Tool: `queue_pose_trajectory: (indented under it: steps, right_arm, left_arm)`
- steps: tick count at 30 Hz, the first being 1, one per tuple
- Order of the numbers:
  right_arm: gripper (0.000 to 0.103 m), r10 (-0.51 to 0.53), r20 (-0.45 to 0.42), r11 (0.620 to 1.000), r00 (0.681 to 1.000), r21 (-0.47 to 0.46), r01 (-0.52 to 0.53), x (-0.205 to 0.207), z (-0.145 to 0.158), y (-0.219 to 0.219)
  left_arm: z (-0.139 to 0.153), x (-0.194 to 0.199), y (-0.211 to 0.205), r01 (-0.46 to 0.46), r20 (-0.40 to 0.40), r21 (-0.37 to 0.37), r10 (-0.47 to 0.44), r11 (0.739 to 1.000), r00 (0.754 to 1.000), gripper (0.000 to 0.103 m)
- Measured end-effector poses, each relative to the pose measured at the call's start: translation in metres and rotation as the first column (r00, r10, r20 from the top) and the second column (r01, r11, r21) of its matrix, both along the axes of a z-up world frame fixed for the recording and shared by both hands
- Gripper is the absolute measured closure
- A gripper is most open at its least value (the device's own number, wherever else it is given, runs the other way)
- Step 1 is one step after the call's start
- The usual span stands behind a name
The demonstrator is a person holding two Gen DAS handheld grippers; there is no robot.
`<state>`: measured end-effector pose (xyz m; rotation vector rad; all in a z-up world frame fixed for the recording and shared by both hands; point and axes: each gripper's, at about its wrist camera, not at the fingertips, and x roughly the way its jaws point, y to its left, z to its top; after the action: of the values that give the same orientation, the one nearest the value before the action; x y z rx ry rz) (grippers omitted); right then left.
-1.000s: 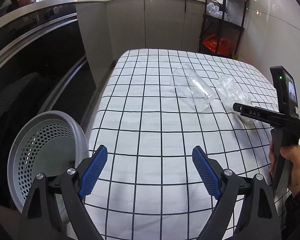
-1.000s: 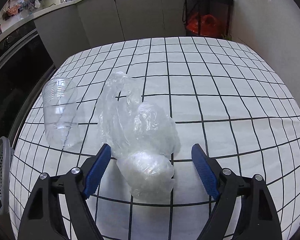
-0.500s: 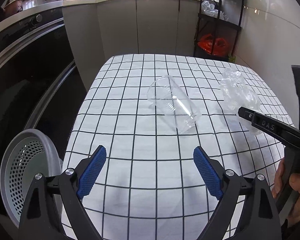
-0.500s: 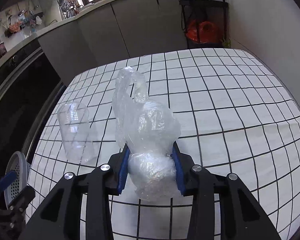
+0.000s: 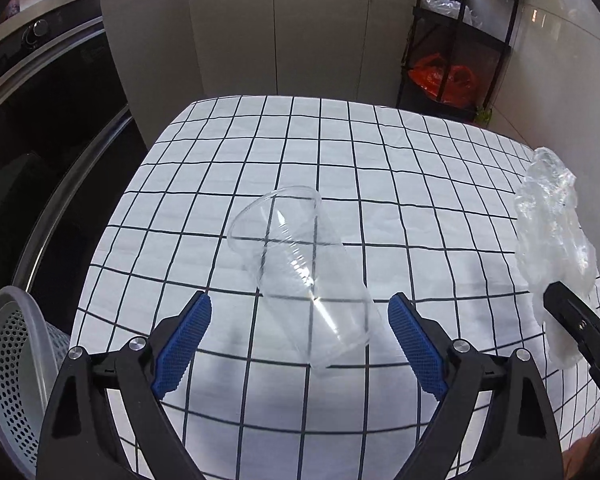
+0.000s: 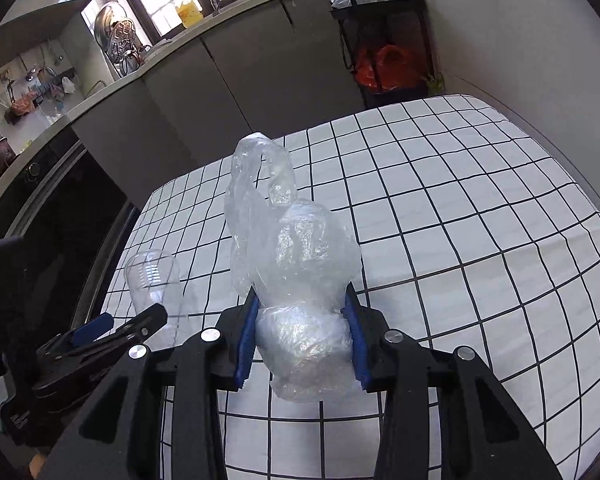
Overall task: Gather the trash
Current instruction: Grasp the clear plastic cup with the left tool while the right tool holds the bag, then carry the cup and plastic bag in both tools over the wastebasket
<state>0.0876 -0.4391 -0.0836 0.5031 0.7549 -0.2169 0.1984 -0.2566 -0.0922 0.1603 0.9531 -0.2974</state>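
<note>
My left gripper (image 5: 299, 340), black-framed with ribbed blue pads, is angled steeply down, its jaws spread wide with the blue pads (image 5: 182, 345) well apart and pressing on nothing. My right gripper (image 6: 303, 344), same black frame and blue pads, has just been closing and is now clamped, pads pinching a crumpled clear plastic bag (image 6: 296, 264) from both sides, tilted downward too. From the right view, my left one sits off to the left, low and near. A bit of my hand (image 5: 580, 458) shows at the near right corner.
</note>
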Motion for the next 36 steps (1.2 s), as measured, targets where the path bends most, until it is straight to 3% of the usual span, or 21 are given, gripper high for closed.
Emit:
queue_pose_trajectory:
  steps: [7,10,15,20,26,36]
  right_arm:
    - [0.065,0.008,0.016,1.0,1.0,0.004,-0.008,-0.004,0.002,-0.001]
    - [0.065,0.016,0.017,1.0,1.0,0.005,-0.016,-0.003,0.002,-0.001]
    - [0.065,0.023,0.012,1.0,1.0,-0.006,-0.023,-0.002,0.002,0.0]
    - [0.065,0.026,0.008,1.0,1.0,-0.001,-0.026,0.001,0.002,0.001]
    - [0.065,0.05,0.023,0.999,0.998,-0.017,-0.049,0.002,0.01,0.014]
    - [0.065,0.149,0.065,0.988,0.987,-0.038,-0.147,-0.002,0.033,0.072]
  left_arm:
    - [-0.018,0.018,-0.011,-0.024,-0.045,0.007,0.025,1.0,0.999,0.015]
    - [-0.023,0.022,-0.012,-0.028,-0.058,0.005,0.028,1.0,0.998,0.028]
    - [-0.022,0.02,-0.009,-0.023,-0.052,-0.003,0.022,1.0,0.998,0.038]
    - [-0.012,0.01,0.001,-0.014,-0.034,-0.017,0.013,1.0,0.999,0.039]
    - [0.015,-0.016,0.036,-0.018,0.021,-0.021,0.019,1.0,1.0,0.039]
    - [0.059,-0.071,0.135,-0.072,0.121,-0.018,0.073,0.997,0.99,0.039]
